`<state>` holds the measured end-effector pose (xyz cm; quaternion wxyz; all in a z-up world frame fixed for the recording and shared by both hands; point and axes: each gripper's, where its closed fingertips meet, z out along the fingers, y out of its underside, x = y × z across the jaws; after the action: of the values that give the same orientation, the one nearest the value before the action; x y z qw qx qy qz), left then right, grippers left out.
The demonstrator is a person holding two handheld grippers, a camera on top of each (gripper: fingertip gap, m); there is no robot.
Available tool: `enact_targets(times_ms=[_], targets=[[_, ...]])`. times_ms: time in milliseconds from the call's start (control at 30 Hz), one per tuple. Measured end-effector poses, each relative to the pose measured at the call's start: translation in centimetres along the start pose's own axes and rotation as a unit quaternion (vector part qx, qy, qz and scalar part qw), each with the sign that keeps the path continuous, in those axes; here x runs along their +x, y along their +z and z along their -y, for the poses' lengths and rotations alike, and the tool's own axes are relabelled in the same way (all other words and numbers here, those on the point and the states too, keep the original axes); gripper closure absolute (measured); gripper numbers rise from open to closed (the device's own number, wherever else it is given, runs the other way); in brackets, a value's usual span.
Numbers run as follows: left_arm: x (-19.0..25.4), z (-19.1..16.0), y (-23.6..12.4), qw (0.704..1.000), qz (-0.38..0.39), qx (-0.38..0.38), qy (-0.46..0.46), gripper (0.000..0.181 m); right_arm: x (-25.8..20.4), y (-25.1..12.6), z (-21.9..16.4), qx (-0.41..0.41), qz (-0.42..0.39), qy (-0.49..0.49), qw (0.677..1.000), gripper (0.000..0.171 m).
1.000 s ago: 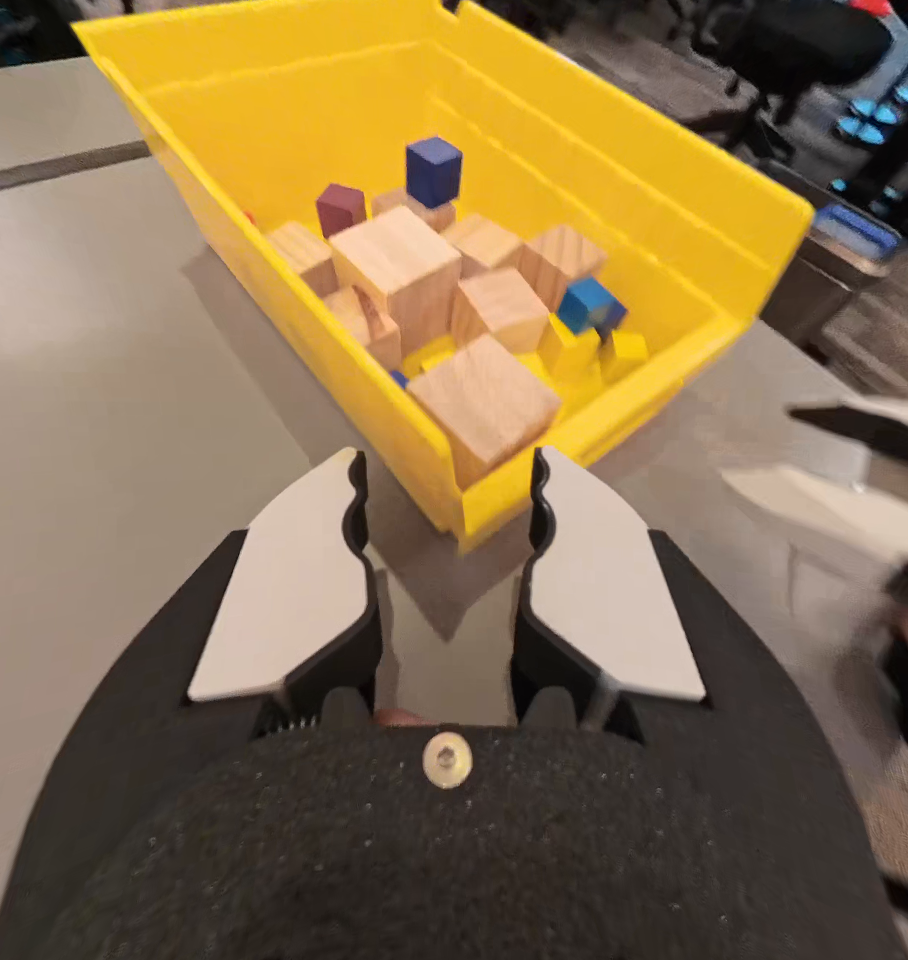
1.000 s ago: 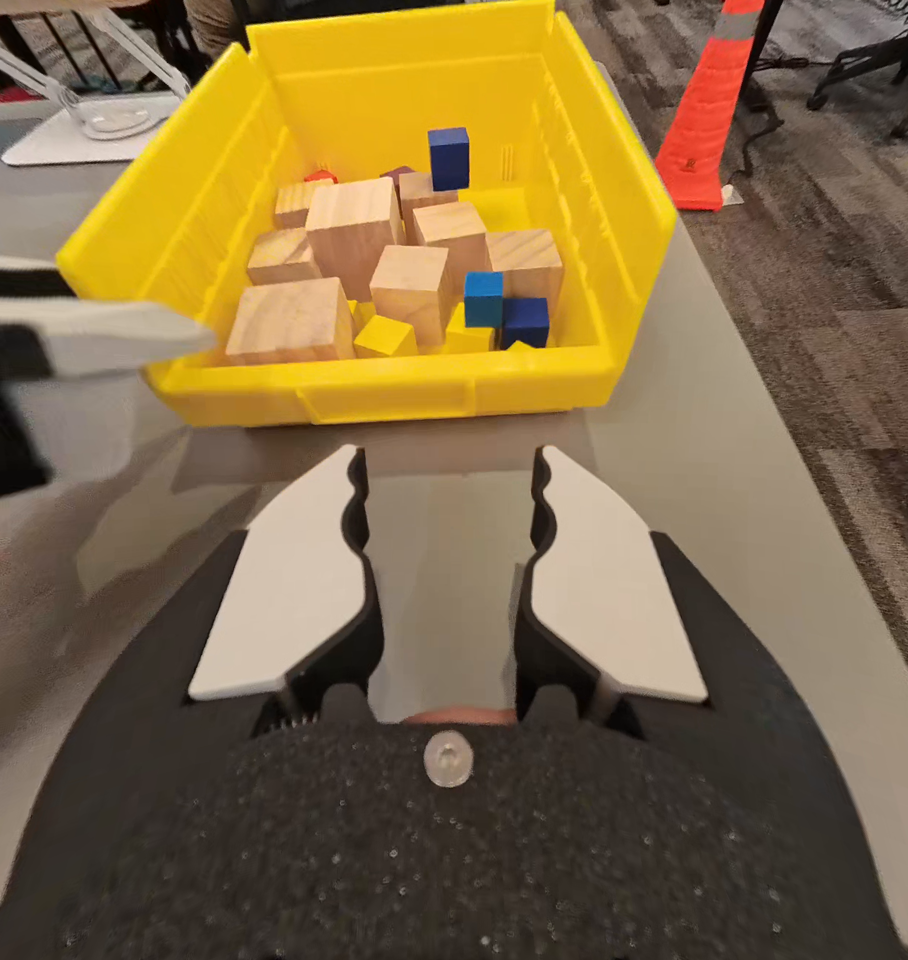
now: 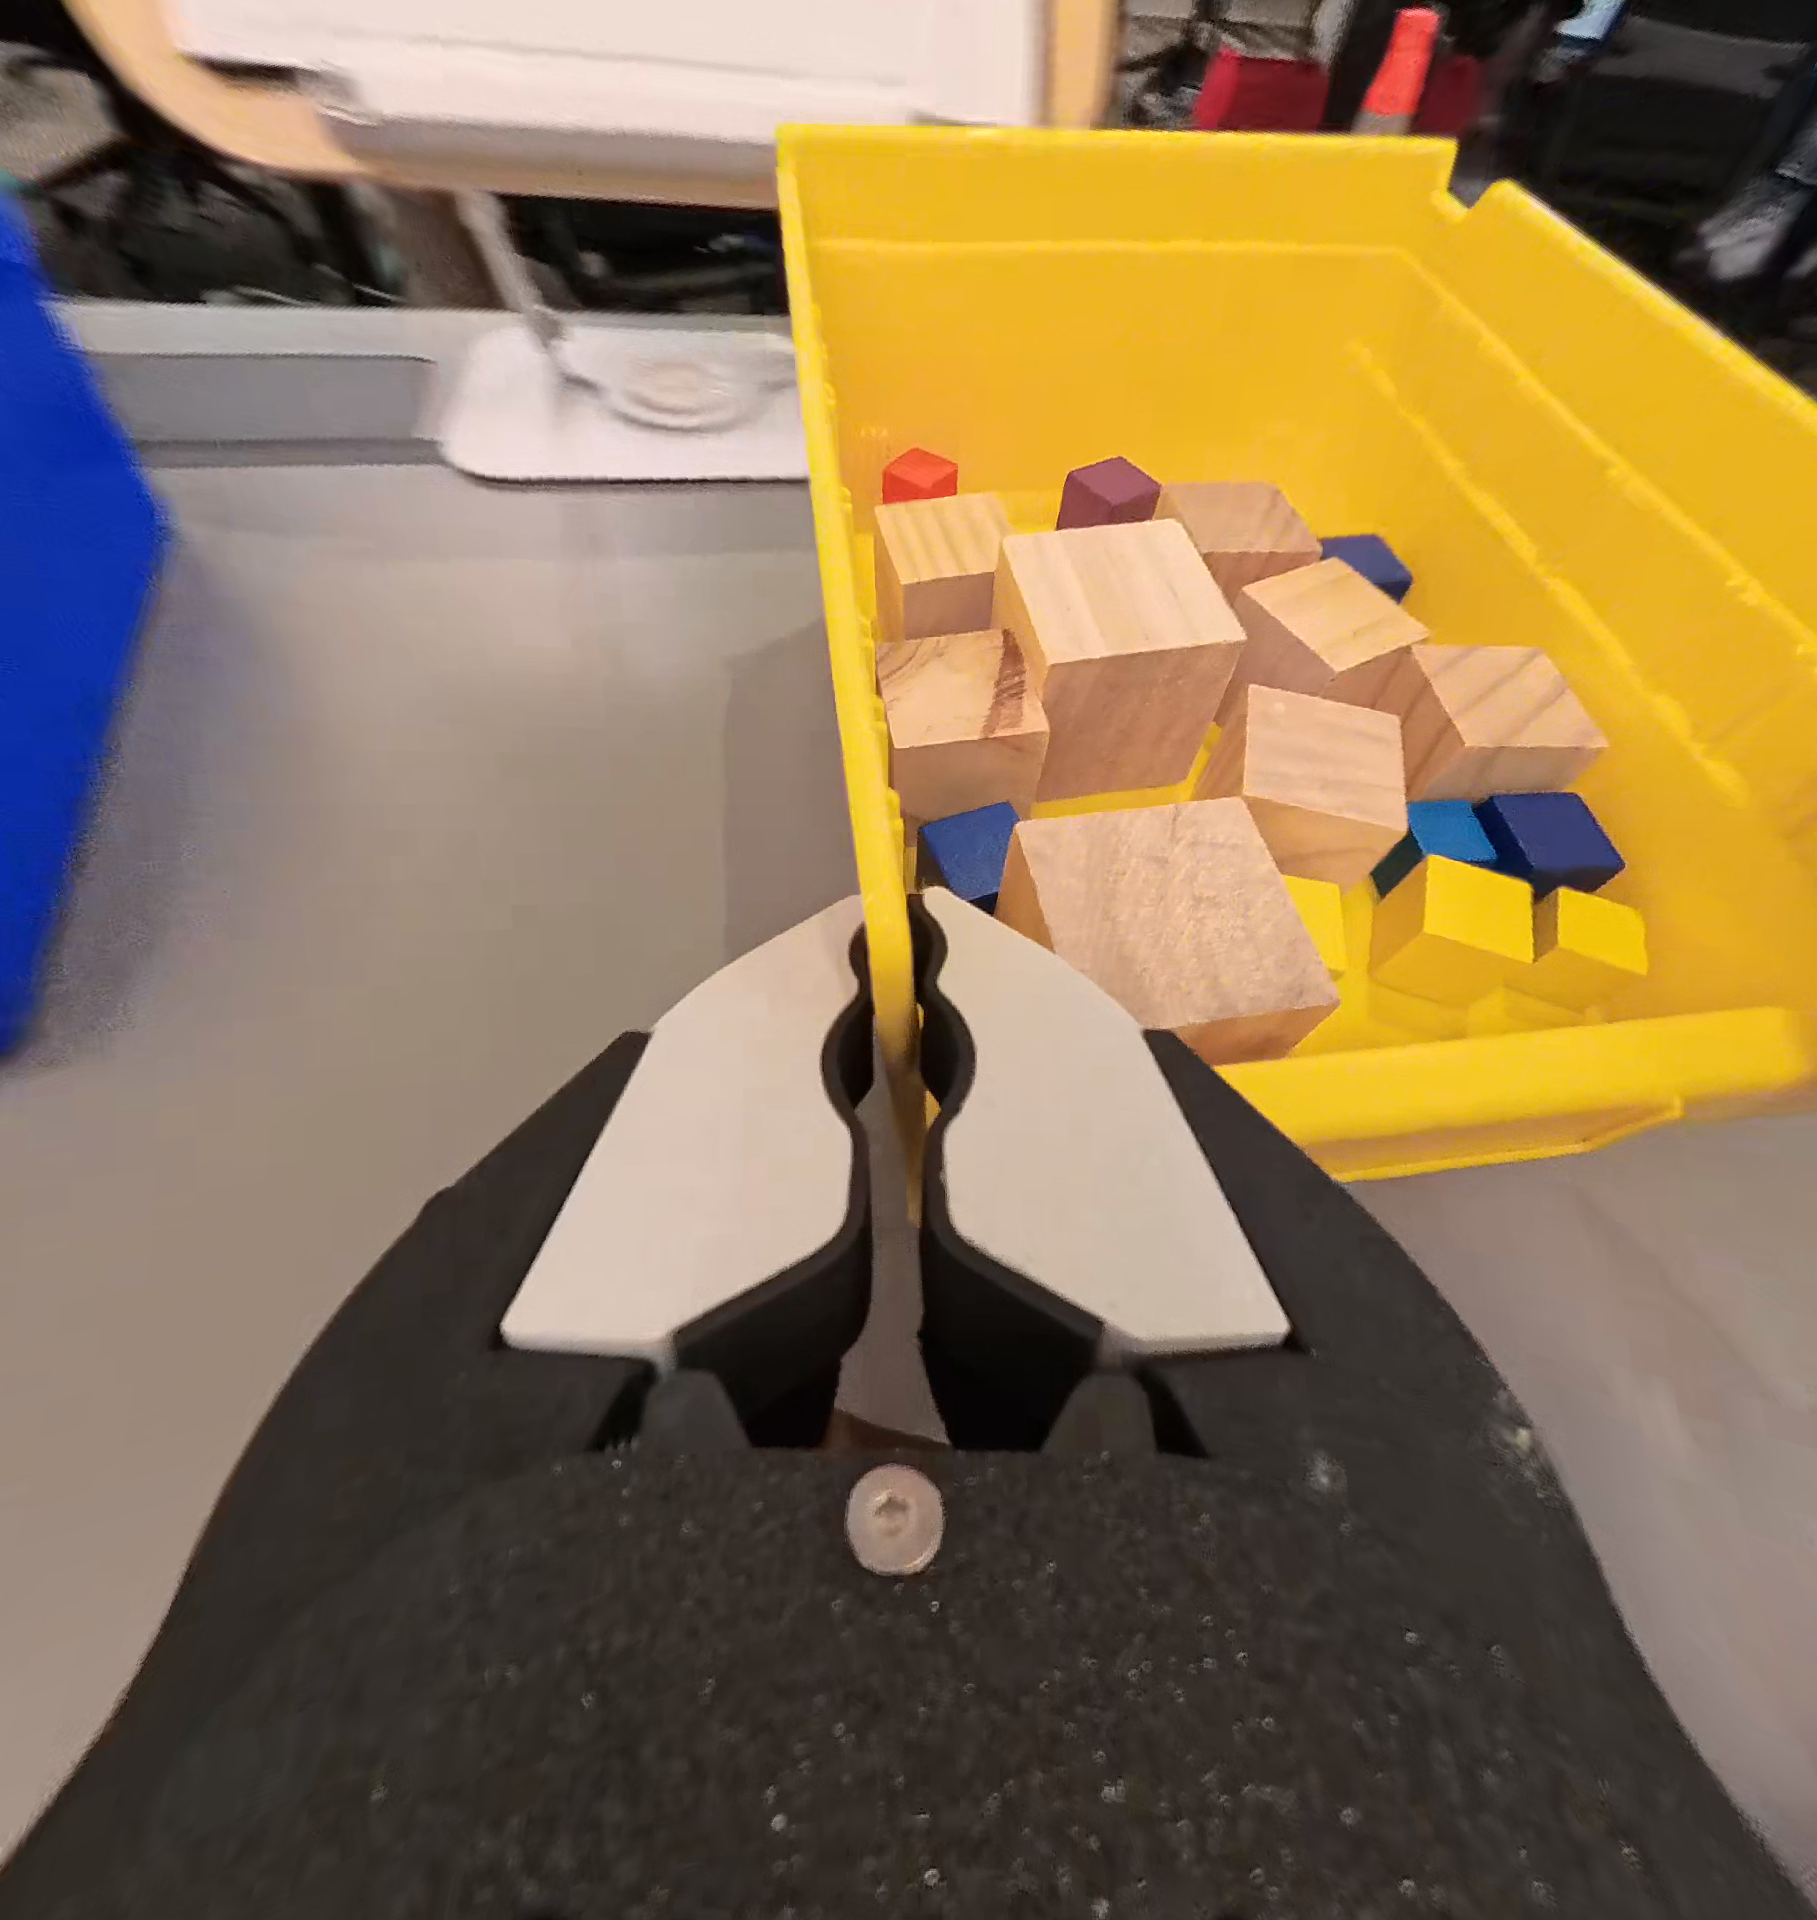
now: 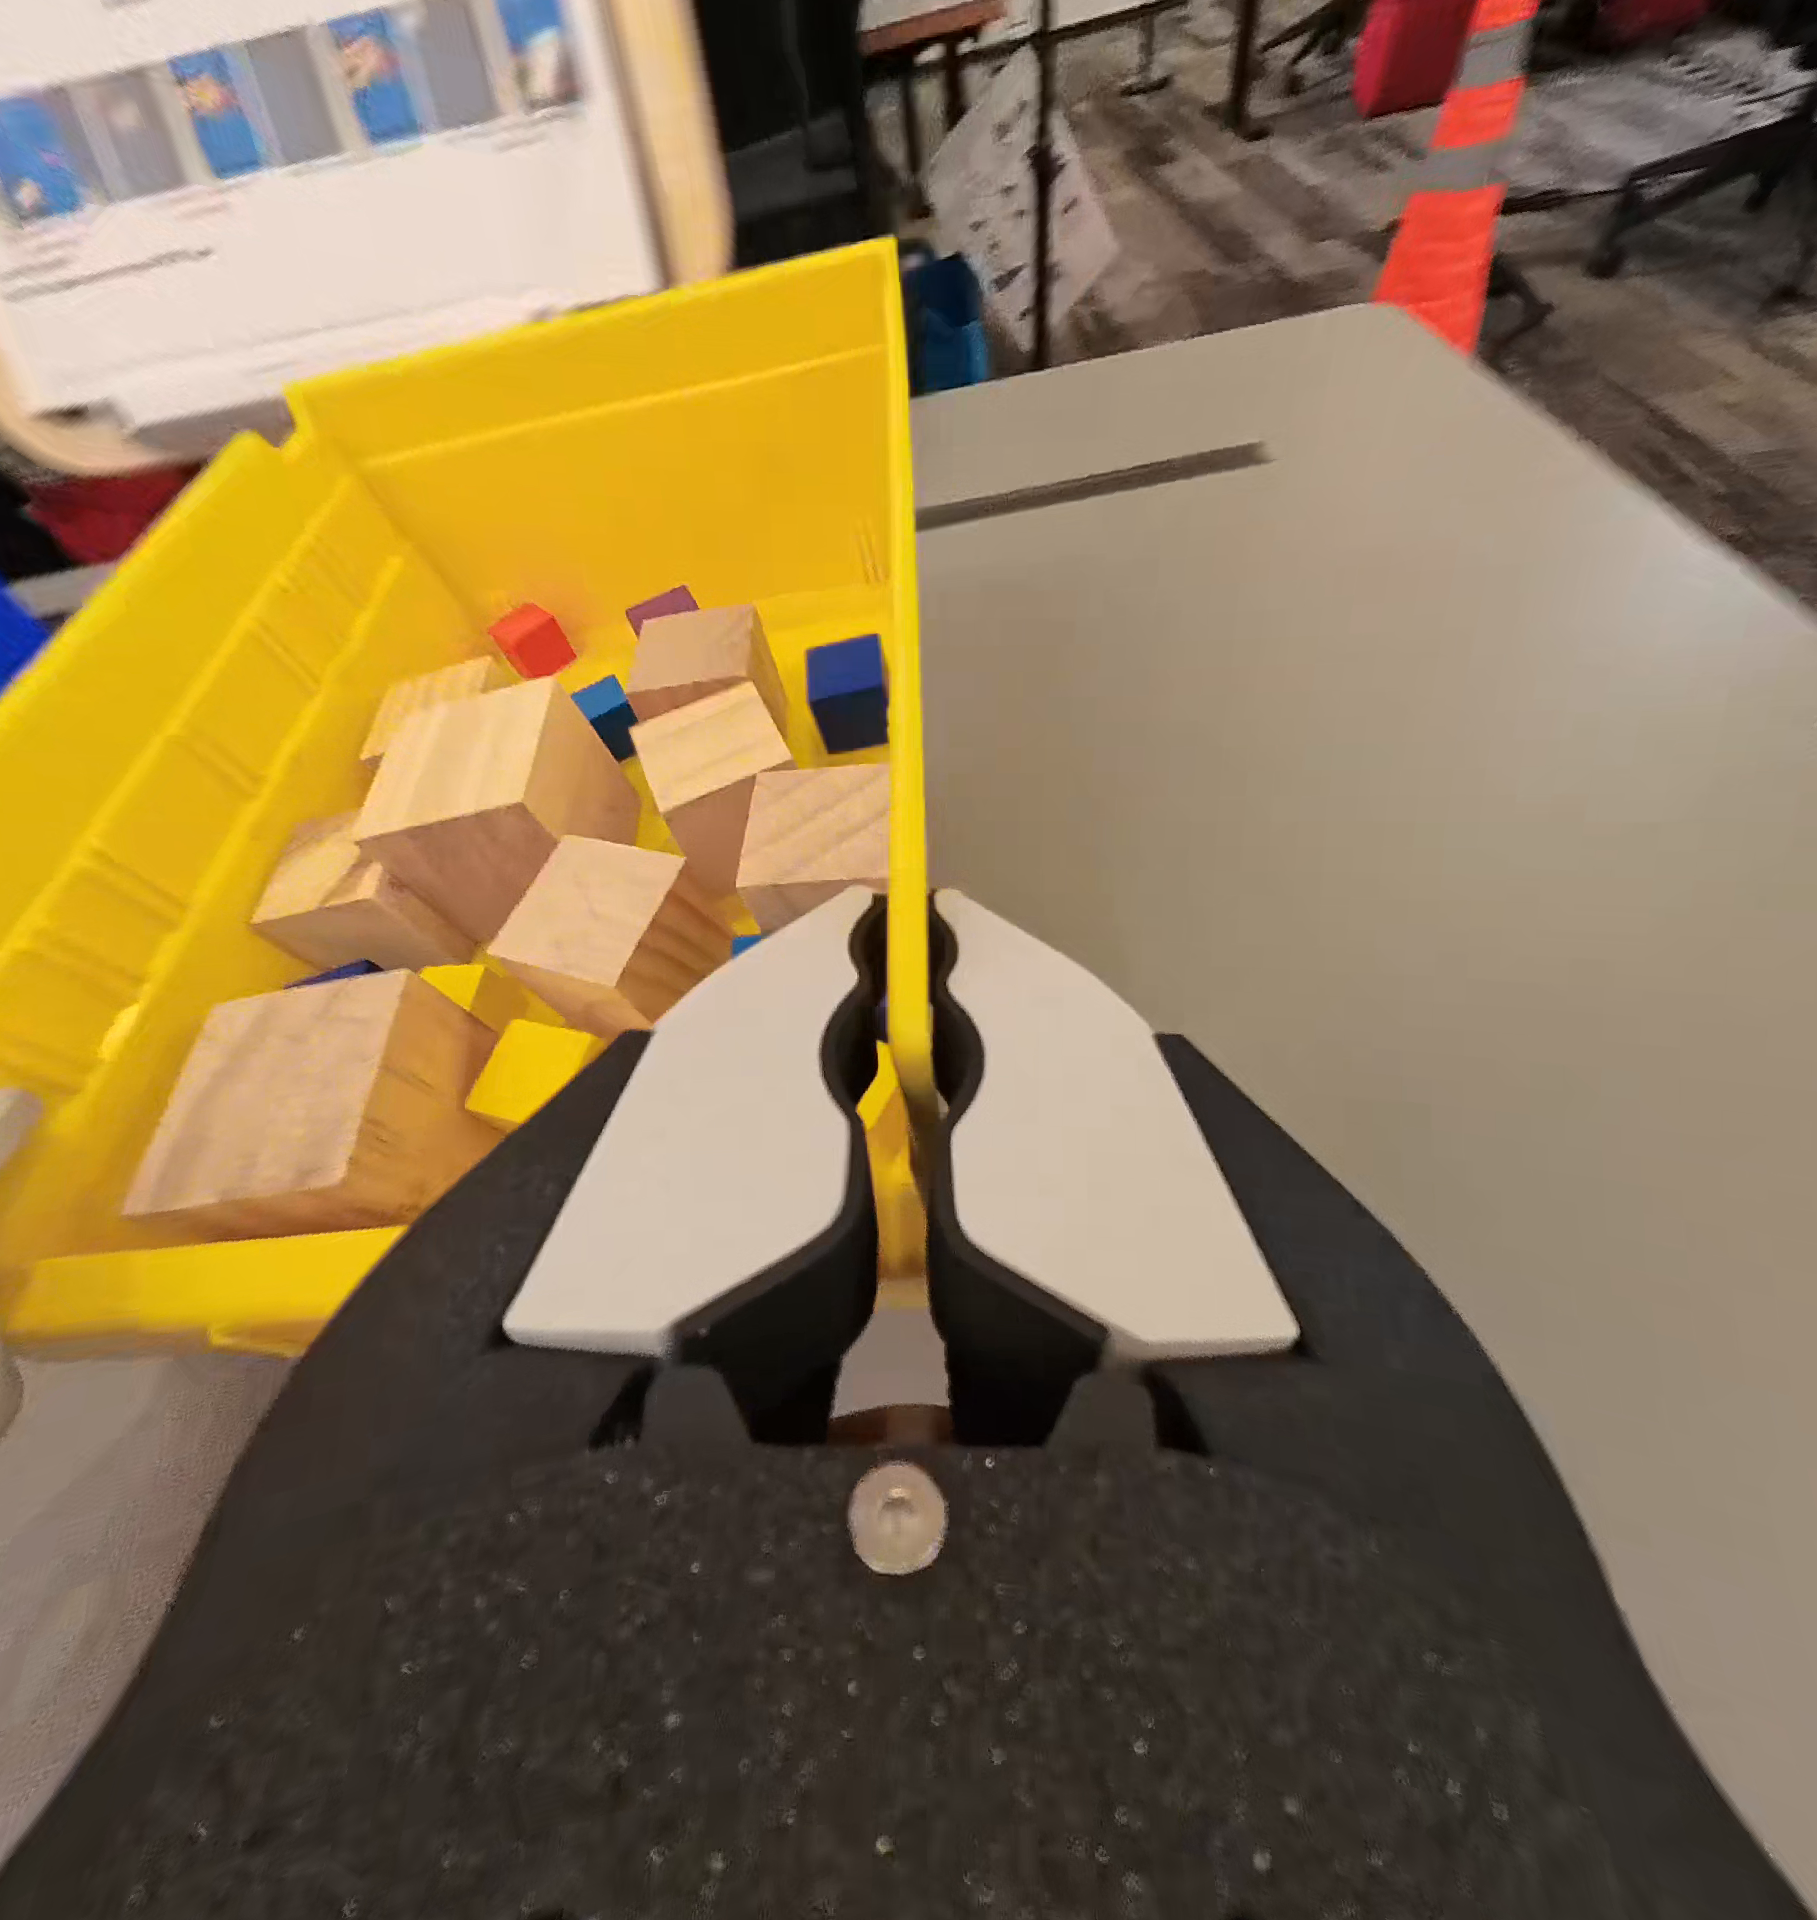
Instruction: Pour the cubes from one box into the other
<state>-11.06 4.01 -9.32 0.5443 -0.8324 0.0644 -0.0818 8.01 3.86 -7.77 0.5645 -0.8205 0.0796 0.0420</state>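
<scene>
Yellow box (image 3: 1299, 343) on the grey table (image 3: 416, 779), holding a heap of large plain wooden cubes (image 3: 1122, 644) mixed with small painted ones: blue (image 3: 971, 847), yellow (image 3: 1475, 909), one red (image 3: 919, 473) and one purple (image 3: 1106, 488) toward its far wall. Left gripper (image 3: 893, 935) is clamped on the box's left side wall, one finger inside and one outside; right gripper (image 4: 909, 914) likewise pinches the box's right side wall. Blue box (image 3: 21, 623), blurred, lies to the left of the yellow box, well apart; its contents cannot be seen.
</scene>
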Motion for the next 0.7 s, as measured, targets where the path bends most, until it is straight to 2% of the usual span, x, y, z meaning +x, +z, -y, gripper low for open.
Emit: enact_targets(times_ms=[133,233,333,433,467,533,633,700], targets=[[-8.9,-0.2,-1.2,0.998,0.06,0.004,-0.008,0.179,-8.9,2.5,-1.7,-0.019,0.047,-0.035,0.998,0.167],[-13.5,-1.5,-1.3,0.997,0.068,-0.019,-0.021,0.179,-13.3,3.7,-3.4,-0.04,0.068,-0.03,0.996,0.167],[-15.8,-2.8,-0.7,0.997,0.066,-0.028,-0.019,0.178,-15.0,4.4,-5.3,-0.048,0.081,-0.033,0.995,0.167],[-15.9,-2.9,-0.6,0.998,0.044,-0.021,-0.043,0.177,-15.1,4.3,-5.4,-0.04,0.093,-0.048,0.994,0.166],[-15.2,-2.7,-0.7,0.998,0.016,-0.021,-0.056,0.169,-15.1,4.1,-5.4,-0.047,0.107,-0.056,0.992,0.165],[-13.4,-1.0,-1.7,0.992,-0.061,0.007,-0.11,0.128,-15.2,3.2,-4.9,-0.043,0.142,-0.078,0.986,0.161],[-14.3,3.9,-5.2,0.97,-0.104,0.101,-0.196,0.123,-15.2,-0.2,-3.2,0.009,0.218,-0.157,0.963,0.145],[-16.2,6.5,-7.5,0.963,-0.117,0.131,-0.202,0.12,-14.2,-2.5,-3.2,0.044,0.246,-0.211,0.945,0.145]])
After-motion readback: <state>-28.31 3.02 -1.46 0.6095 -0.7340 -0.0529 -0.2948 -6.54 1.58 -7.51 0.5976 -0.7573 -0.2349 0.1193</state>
